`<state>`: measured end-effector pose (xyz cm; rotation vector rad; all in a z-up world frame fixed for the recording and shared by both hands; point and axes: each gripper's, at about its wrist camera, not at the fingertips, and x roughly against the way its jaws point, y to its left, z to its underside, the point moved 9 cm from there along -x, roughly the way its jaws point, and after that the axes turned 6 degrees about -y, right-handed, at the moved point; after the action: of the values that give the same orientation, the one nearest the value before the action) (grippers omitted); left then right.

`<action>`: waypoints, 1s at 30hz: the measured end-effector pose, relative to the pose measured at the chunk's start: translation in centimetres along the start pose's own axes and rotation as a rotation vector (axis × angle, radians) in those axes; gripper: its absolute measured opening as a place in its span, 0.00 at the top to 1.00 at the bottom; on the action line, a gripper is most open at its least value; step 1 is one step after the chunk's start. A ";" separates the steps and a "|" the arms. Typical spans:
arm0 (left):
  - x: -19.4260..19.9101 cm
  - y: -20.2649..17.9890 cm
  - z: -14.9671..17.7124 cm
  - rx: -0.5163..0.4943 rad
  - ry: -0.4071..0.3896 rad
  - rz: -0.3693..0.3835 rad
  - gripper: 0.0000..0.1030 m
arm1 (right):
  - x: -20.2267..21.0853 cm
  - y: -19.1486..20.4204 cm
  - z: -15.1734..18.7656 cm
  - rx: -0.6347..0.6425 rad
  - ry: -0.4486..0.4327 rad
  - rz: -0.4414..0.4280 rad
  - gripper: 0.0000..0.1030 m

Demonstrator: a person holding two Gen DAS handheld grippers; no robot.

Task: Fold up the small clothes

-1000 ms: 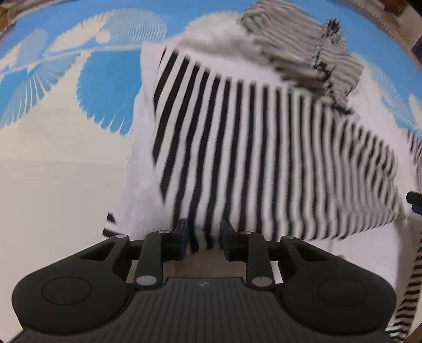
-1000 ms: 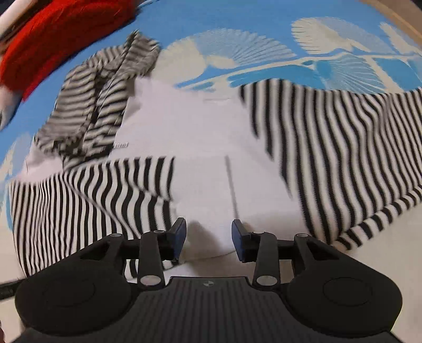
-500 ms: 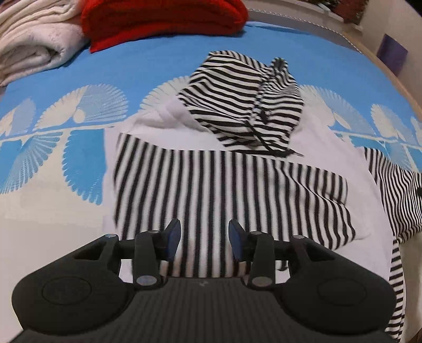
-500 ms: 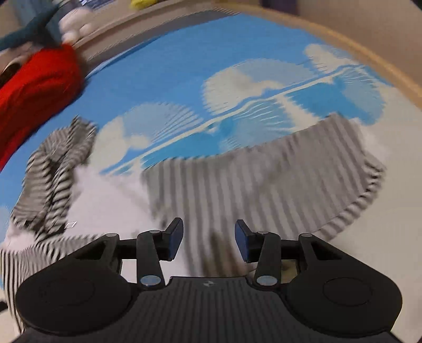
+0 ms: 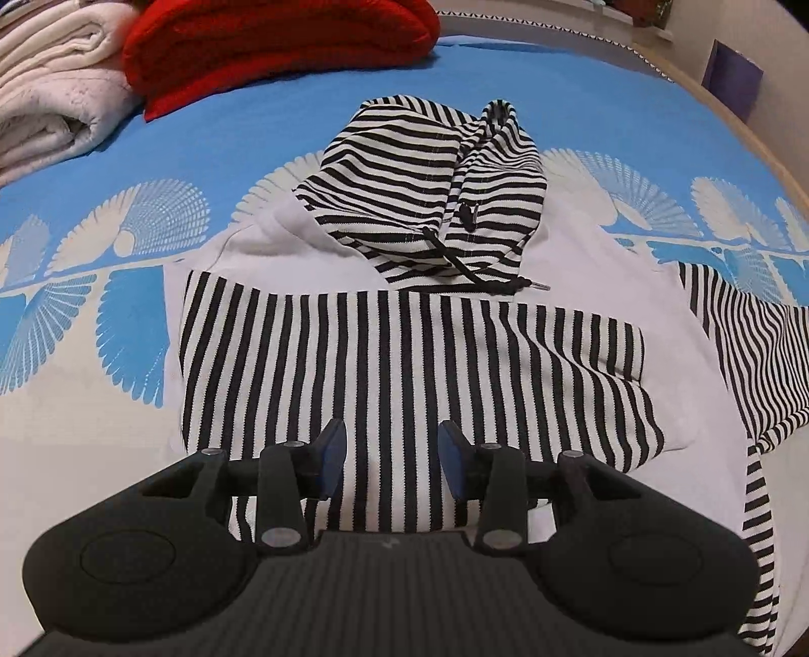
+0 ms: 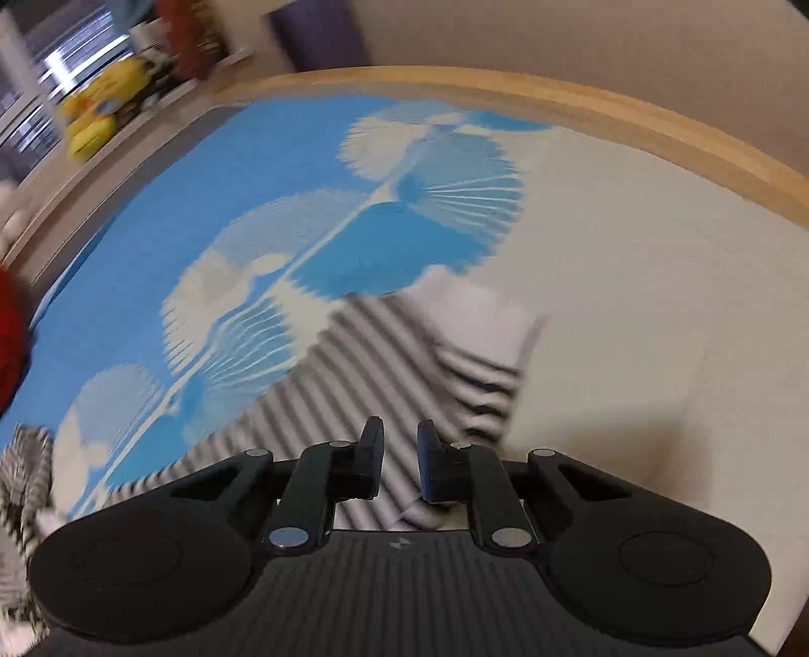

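Your left claw hangs with its jaws spread wide and nothing between them, just above the near edge of the striped sleeve that lies folded across the white body of the hoodie. Beyond that sleeve the striped hood sits bunched at the top of the garment, its black drawstring trailing onto the white cloth. The other sleeve lies spread out to the right on the blue-and-white bedspread. Farther back on the bed rest a red blanket and a folded cream blanket. Your right claw has its jaws drawn close with a narrow gap, over the blurred striped sleeve; whether the fabric is pinched cannot be told. The bed's wooden rim curves beyond it.
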<state>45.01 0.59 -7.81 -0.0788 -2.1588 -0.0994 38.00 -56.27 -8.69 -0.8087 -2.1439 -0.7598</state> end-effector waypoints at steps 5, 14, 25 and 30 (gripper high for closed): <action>-0.3 -0.1 0.2 -0.011 0.008 -0.005 0.57 | -2.8 -3.8 0.5 -0.119 0.080 0.042 0.80; -0.4 0.7 0.2 -0.001 0.010 -0.011 0.57 | -4.4 -4.3 1.4 -0.159 0.108 0.064 0.77; -0.1 1.7 0.2 0.013 0.006 -0.021 0.57 | -2.4 -1.8 -0.6 -0.048 -0.042 0.100 0.99; 0.3 2.7 0.2 0.029 0.001 -0.028 0.57 | 1.3 3.3 -2.1 0.108 -0.216 0.099 0.99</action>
<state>44.97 3.29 -7.58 -0.0312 -2.1597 -0.0841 40.54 -55.22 -5.57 -0.9687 -2.2932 -0.5211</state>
